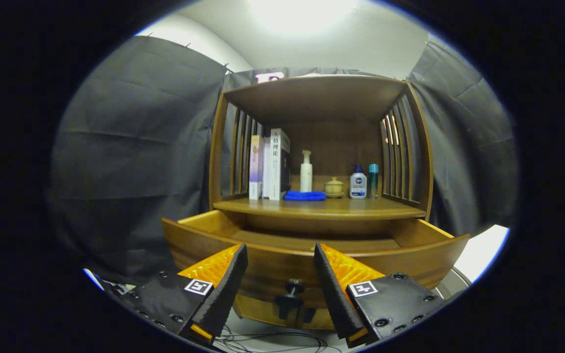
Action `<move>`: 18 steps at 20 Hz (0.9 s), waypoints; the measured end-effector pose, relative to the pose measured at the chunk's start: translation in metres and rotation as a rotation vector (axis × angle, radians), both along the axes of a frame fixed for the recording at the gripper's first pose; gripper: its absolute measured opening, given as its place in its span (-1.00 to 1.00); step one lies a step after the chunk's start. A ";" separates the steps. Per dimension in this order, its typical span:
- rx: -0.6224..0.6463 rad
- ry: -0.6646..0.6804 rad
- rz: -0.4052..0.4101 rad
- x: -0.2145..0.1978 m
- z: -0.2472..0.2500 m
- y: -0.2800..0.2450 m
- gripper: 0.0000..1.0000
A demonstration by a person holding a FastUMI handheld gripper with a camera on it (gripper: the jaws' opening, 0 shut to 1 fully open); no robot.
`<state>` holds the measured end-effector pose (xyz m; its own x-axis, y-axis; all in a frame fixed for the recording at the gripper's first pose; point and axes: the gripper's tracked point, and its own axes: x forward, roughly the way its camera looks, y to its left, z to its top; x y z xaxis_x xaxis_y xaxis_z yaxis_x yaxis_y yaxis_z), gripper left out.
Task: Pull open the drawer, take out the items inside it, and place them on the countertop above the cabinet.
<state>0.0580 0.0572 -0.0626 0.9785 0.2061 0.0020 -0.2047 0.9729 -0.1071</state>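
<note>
Dark cloth (130,162) hangs on both sides of the booth, with a pale ceiling glowing at the top of the frame.

Gripper view: I see a wooden cabinet (319,98) at the centre, its side walls slatted. On its countertop (321,208), from left to right, stand upright books (269,164), a pump bottle (306,171), a small lidded pot (334,188), a white bottle (358,182) and a teal can (372,181). A blue cloth (305,195) lies flat in front of the pump bottle, just beside the books.

Below the countertop the drawer (312,260) stands pulled out toward me, across the lower middle of the frame. I see bare wood on the part of its floor that shows; the front panel hides the rest, so I cannot tell what lies in it. A dark knob (293,286) juts from the drawer front, low and central.

My gripper (281,255) is spread wide and holds nothing. Its fingers (226,284) frame the knob from either side without touching it, their tips over the drawer's front edge. Thin cables (272,340) trail on the pale floor at the bottom of the frame.
</note>
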 end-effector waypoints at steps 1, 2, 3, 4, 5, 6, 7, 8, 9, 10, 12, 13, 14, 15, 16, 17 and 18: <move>0.017 0.006 0.006 0.004 0.012 0.001 0.72; 0.017 0.013 0.008 0.010 0.020 -0.003 0.82; 0.006 0.015 0.001 0.019 0.030 -0.007 0.81; -0.006 0.016 -0.005 0.027 0.038 -0.010 0.82; -0.009 0.017 -0.010 0.035 0.047 -0.013 0.83; -0.010 0.031 -0.004 0.042 0.053 -0.010 0.83; -0.014 0.065 -0.005 0.050 0.055 -0.010 0.84; -0.021 0.105 -0.015 0.057 0.054 -0.013 0.86; -0.027 0.143 -0.016 0.065 0.054 -0.014 0.87; -0.027 0.174 -0.017 0.074 0.053 -0.012 0.88; -0.024 0.239 -0.022 0.091 0.046 -0.013 0.88; -0.022 0.282 -0.031 0.100 0.040 -0.016 0.88; -0.023 0.335 -0.032 0.107 0.030 -0.017 0.88; -0.025 0.398 -0.037 0.113 0.019 -0.019 0.88; -0.034 0.439 -0.034 0.118 0.013 -0.020 0.88; -0.048 0.472 -0.043 0.124 0.006 -0.023 0.88; -0.074 0.503 -0.052 0.131 -0.001 -0.028 0.88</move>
